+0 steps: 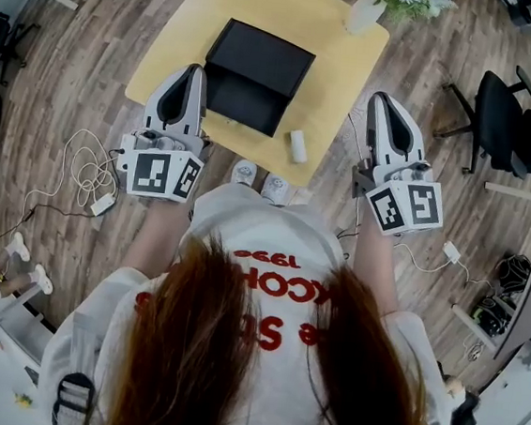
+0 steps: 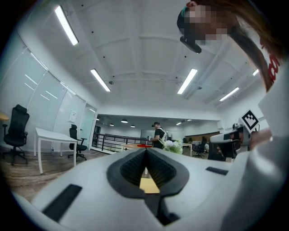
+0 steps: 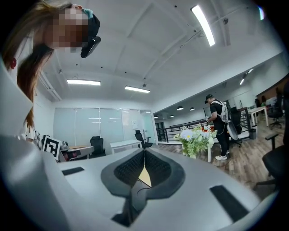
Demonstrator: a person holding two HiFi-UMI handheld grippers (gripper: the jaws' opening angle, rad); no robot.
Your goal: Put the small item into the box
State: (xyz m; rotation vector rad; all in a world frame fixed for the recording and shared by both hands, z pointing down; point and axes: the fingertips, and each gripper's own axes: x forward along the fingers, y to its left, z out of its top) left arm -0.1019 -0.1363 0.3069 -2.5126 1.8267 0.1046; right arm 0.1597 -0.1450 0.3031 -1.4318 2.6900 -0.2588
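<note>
A black box [image 1: 256, 74] sits on the yellow table [image 1: 347, 69]; its near part looks open and dark. The small item [image 1: 298, 146], a white cylinder, lies on the table near the front edge, right of the box. My left gripper [image 1: 192, 69] [image 2: 145, 150] hangs off the table's left front corner, jaws shut and nothing between them. My right gripper [image 1: 382, 97] [image 3: 144, 151] is held off the table's right edge, also shut and empty. Both point forward and level, away from the item.
A vase of flowers [image 1: 367, 8] [image 3: 195, 139] stands at the table's far right corner. A black office chair [image 1: 502, 118] is to the right. Cables [image 1: 81, 173] lie on the wood floor at left. A person [image 3: 219, 124] stands in the background.
</note>
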